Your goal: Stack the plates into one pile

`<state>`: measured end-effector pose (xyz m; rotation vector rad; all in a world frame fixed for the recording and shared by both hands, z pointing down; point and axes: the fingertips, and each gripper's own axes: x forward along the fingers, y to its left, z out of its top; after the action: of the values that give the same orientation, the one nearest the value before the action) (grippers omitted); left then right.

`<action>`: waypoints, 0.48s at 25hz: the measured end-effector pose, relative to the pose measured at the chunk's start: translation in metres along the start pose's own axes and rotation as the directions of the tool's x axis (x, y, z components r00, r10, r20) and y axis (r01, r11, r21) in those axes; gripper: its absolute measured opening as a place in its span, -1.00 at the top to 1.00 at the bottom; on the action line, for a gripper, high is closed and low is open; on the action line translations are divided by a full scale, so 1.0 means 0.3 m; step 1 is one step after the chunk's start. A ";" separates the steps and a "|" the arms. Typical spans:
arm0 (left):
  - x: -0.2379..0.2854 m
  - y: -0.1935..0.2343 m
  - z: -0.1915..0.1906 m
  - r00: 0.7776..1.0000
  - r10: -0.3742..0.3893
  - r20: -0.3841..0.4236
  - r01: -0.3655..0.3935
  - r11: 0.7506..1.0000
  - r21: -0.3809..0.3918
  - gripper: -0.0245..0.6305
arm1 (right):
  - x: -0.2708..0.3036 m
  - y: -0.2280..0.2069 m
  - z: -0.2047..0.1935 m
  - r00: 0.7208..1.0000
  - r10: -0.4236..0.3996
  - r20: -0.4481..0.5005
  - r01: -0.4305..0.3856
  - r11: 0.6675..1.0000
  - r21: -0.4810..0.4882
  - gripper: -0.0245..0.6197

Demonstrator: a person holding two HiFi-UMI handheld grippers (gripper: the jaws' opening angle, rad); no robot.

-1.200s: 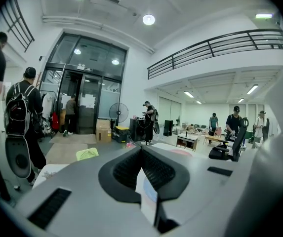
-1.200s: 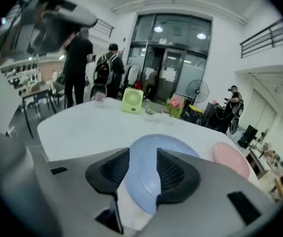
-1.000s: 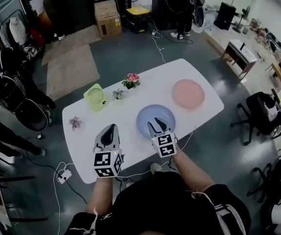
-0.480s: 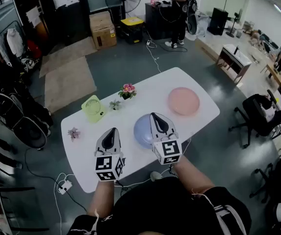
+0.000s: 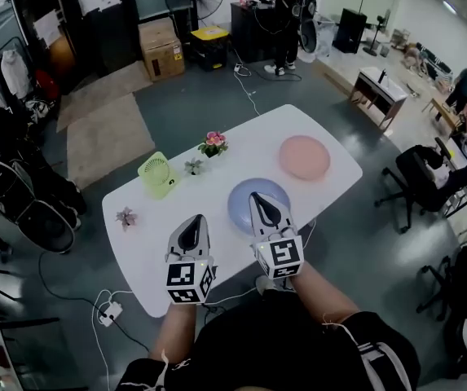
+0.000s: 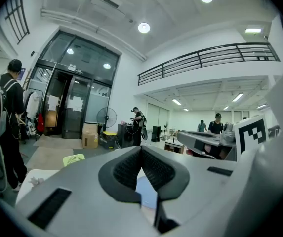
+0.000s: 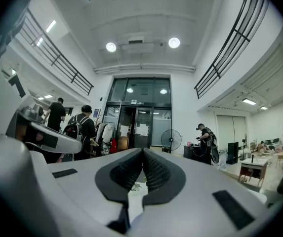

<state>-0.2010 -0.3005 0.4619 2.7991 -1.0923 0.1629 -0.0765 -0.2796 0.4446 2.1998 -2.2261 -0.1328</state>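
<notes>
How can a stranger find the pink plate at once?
Find the white table in the middle of the floor. Near its far right end lies the pink plate, alone; the other plate, at the near edge, is blue.

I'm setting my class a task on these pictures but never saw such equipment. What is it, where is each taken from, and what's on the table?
There is no robot: a person holds a hand-held claw in each hand. The head view looks down from a camera on their head; the other two look along each claw. On the white table lie a blue plate and a pink plate, apart, with a green fan and three little plants. The left claw and right claw are both shut and grip nothing; the right one is above the blue plate.
</notes>
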 end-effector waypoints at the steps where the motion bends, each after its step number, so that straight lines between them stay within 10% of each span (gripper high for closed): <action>1: -0.015 -0.005 -0.006 1.000 -0.019 -0.002 0.019 1.000 0.002 0.89 | -0.012 0.016 0.001 1.000 -0.014 0.002 0.014 1.000 0.005 0.88; 12: -0.045 -0.035 -0.002 0.997 -0.077 0.008 0.077 0.997 0.012 0.89 | -0.060 0.021 0.026 0.997 -0.078 0.023 0.078 0.997 0.013 0.88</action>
<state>-0.2039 -0.2838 0.4595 2.8489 -0.9865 0.1506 -0.0832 -0.2612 0.4382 2.3044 -2.1589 -0.1467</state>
